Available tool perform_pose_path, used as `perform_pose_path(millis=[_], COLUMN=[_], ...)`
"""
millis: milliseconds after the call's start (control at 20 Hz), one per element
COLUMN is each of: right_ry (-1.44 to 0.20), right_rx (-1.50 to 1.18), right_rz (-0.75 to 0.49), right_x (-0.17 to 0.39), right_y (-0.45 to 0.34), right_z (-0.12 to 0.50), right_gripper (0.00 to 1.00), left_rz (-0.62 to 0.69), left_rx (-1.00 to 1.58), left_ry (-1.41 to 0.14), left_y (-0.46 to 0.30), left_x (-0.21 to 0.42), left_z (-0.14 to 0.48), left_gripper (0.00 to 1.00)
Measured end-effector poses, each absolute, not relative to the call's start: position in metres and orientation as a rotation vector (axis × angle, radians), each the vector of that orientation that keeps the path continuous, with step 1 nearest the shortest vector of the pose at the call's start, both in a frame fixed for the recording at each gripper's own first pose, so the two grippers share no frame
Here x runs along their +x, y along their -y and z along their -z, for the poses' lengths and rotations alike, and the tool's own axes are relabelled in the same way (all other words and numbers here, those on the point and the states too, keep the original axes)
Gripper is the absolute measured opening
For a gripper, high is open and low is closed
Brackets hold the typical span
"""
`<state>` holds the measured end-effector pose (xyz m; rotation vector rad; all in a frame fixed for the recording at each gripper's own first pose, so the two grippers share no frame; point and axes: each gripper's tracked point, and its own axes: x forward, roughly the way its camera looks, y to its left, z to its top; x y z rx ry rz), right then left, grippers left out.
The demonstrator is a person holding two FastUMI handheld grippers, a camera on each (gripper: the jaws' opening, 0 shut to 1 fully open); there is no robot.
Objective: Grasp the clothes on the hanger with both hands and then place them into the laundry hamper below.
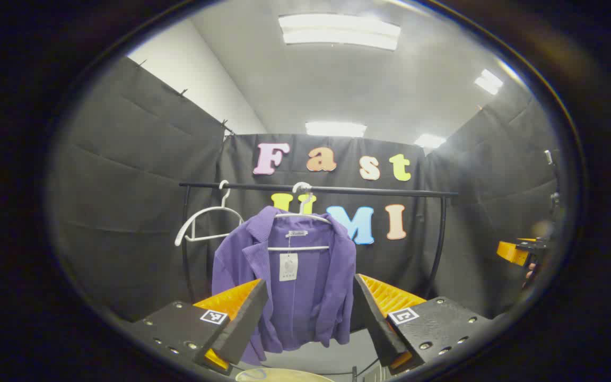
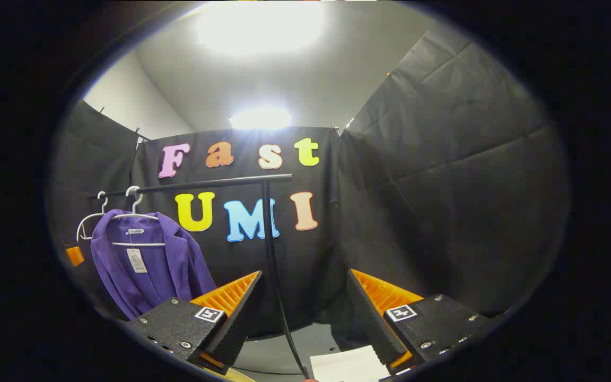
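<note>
A purple jacket point(image 1: 289, 286) hangs on a white hanger point(image 1: 301, 217) from a black rail point(image 1: 316, 189), straight ahead in the left gripper view. My left gripper point(image 1: 311, 313) is open, its fingers framing the jacket's lower half without touching it. The hamper's pale rim point(image 1: 279, 375) peeks in at the bottom edge. In the right gripper view the jacket point(image 2: 146, 265) hangs far to the left. My right gripper point(image 2: 303, 313) is open, with nothing between its fingers, facing the rack's black upright post point(image 2: 272, 254). The right gripper point(image 1: 520, 250) also appears at the right edge of the left gripper view.
An empty white hanger point(image 1: 204, 220) hangs on the rail left of the jacket. Black cloth walls close in on all sides. A white sheet point(image 2: 350, 365) lies on the grey floor near the rack's post.
</note>
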<state>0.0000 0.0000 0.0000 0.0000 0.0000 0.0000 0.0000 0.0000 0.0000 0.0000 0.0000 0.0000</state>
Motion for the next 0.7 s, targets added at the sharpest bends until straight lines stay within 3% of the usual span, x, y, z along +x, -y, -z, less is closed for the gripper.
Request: perform_pose_path(millis=[700], right_ry=[-0.049], right_rx=[-0.005], right_rz=[0.018], right_x=[-0.015], right_y=[-0.002], right_z=[0.016], right_gripper=[0.95], left_rz=[0.026], left_rx=[-0.012], left_ry=[-0.046], left_y=[-0.004], left_x=[0.003], left_z=[0.030], left_gripper=[0.97])
